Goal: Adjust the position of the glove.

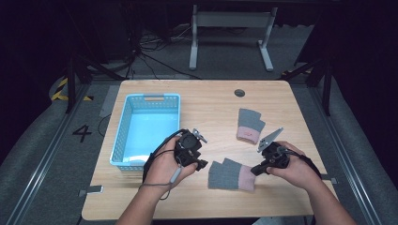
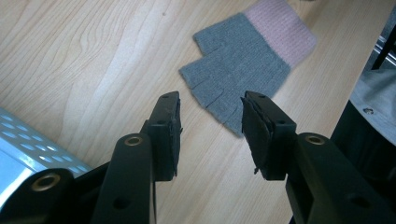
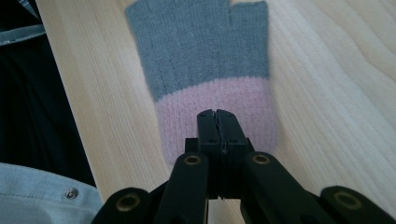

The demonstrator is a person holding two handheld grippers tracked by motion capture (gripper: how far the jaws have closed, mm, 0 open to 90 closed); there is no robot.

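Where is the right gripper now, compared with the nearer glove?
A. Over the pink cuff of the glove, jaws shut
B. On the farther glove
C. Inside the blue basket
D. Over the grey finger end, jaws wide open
A: in the right gripper view the right gripper, jaws pressed together, sits over the pink cuff of the nearer glove.

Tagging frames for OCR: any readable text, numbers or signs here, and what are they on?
"4": black numeral on the grey floor mat, left of the table.
No text, but a sign: yellow-and-black hazard stripes on the floor farther back at left.
No writing on the gloves, basket or grippers.
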